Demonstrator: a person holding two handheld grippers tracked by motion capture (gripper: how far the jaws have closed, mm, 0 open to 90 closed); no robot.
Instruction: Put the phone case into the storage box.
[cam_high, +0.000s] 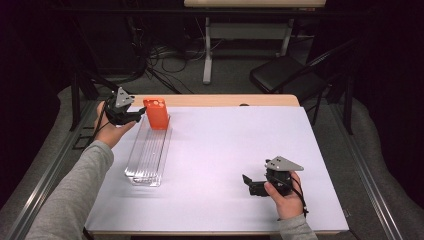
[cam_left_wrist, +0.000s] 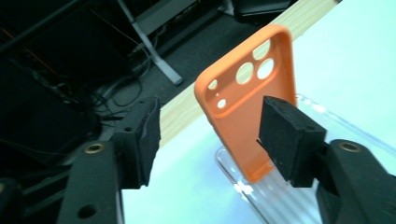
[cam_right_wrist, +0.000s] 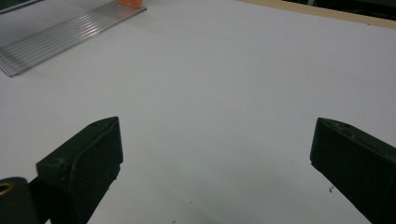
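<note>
Orange phone case (cam_high: 156, 113) stands upright at the far end of the clear ribbed rack (cam_high: 148, 152), slotted into it near the worktop's (cam_high: 235, 150) back-left edge. My left tongs (cam_left_wrist: 210, 135) sit just in front of it with the jaws part open; the pads (cam_left_wrist: 144, 135) stand clear of the case on both sides, so nothing is gripped. My right tongs (cam_right_wrist: 215, 163) hang wide and empty over bare worktop, well apart from the rack.

I judge the case light, thin and somewhat flexible, probably silicone or soft plastic, so it should bend under a hard squeeze but not slip much. I would take it across its long side edges, below the camera holes (cam_left_wrist: 254, 63), with modest pressure. The rack looks stiff, light and easily nudged.
</note>
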